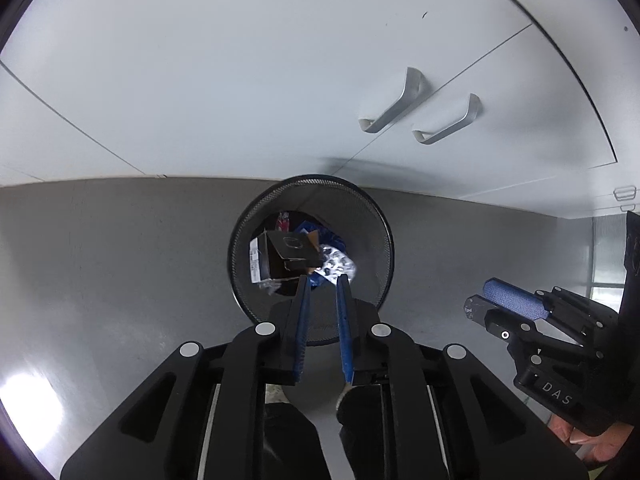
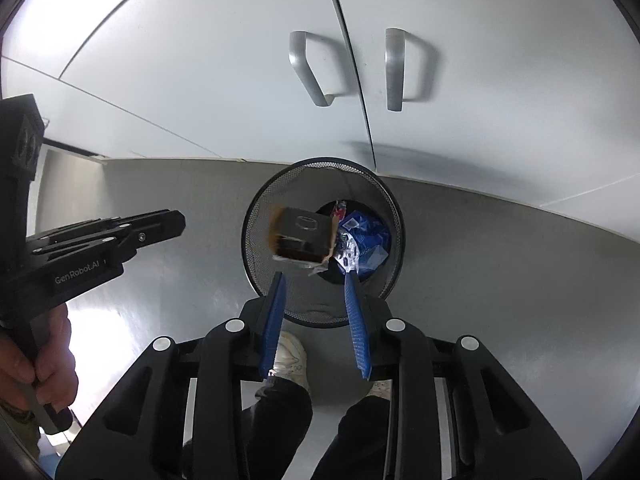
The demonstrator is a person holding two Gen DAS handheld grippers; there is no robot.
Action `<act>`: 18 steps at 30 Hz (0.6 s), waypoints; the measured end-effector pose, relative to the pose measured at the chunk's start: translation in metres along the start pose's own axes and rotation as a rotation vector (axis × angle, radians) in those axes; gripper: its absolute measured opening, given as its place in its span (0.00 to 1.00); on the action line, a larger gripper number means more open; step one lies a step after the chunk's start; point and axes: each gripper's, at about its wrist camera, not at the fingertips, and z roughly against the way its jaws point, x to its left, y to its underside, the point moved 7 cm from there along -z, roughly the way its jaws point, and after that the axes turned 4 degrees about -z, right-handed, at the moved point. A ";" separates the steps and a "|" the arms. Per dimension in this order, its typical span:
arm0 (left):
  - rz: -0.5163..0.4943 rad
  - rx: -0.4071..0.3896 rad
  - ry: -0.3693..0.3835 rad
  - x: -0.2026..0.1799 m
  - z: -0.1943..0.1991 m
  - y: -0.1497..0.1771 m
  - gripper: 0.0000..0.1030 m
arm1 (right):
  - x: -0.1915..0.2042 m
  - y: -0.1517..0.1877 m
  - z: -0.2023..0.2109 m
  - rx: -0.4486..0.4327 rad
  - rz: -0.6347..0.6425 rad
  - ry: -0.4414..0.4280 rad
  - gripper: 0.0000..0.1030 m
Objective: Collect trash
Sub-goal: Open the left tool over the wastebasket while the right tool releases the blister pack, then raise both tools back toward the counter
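Both grippers hung over the black mesh wastebasket point(image 2: 390, 216) that stood on the grey floor point(image 2: 500, 280) against the white cabinet doors point(image 2: 200, 80). The right gripper point(image 2: 314, 280) had its blue-padded fingers spread apart with nothing between them, and directly ahead of its tips, inside the basket's mouth, was a dark cardboard box point(image 2: 302, 238). It looked blurred at one edge, so I judged it to be dropping in, though I could not be certain. The box lay with its long side across the line of the fingers, beside a blue wrapper point(image 2: 368, 236) and a crumpled foil packet point(image 2: 348, 258) deeper down.

The left gripper point(image 1: 322, 280) pointed into the same opening, its fingers a narrow gap apart and empty. Of the two, the right seemed closer to the box. With that piece inside the rim, I judged that the next thing was to turn away and look for more rubbish.
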 end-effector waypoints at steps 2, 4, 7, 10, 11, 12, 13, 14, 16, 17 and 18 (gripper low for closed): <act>-0.005 -0.004 -0.008 -0.002 0.011 -0.001 0.11 | 0.001 0.001 0.009 -0.004 -0.001 0.004 0.30; -0.008 -0.014 -0.012 -0.003 0.025 -0.003 0.11 | 0.004 0.001 0.023 -0.014 0.005 0.011 0.30; -0.037 -0.030 -0.033 -0.005 0.053 -0.004 0.18 | 0.010 -0.004 0.053 -0.039 0.019 0.021 0.30; -0.065 -0.038 -0.048 -0.010 0.082 -0.008 0.20 | 0.019 -0.009 0.083 -0.065 0.034 0.031 0.30; -0.080 -0.038 -0.037 -0.015 0.094 -0.008 0.20 | 0.022 -0.010 0.095 -0.077 0.037 0.031 0.31; -0.098 -0.038 -0.033 -0.018 0.103 -0.010 0.20 | 0.026 -0.012 0.108 -0.091 0.040 0.032 0.34; -0.119 -0.047 -0.050 -0.021 0.118 -0.011 0.20 | 0.031 -0.013 0.122 -0.104 0.046 0.034 0.35; -0.130 -0.056 -0.060 -0.023 0.132 -0.012 0.20 | 0.036 -0.013 0.137 -0.116 0.051 0.037 0.38; -0.144 -0.070 -0.056 -0.027 0.162 -0.014 0.23 | 0.046 -0.016 0.163 -0.138 0.059 0.040 0.39; -0.144 -0.081 -0.055 -0.030 0.179 -0.016 0.26 | 0.052 -0.016 0.176 -0.150 0.061 0.041 0.40; -0.149 -0.092 -0.053 -0.032 0.197 -0.018 0.28 | 0.058 -0.017 0.191 -0.165 0.065 0.045 0.42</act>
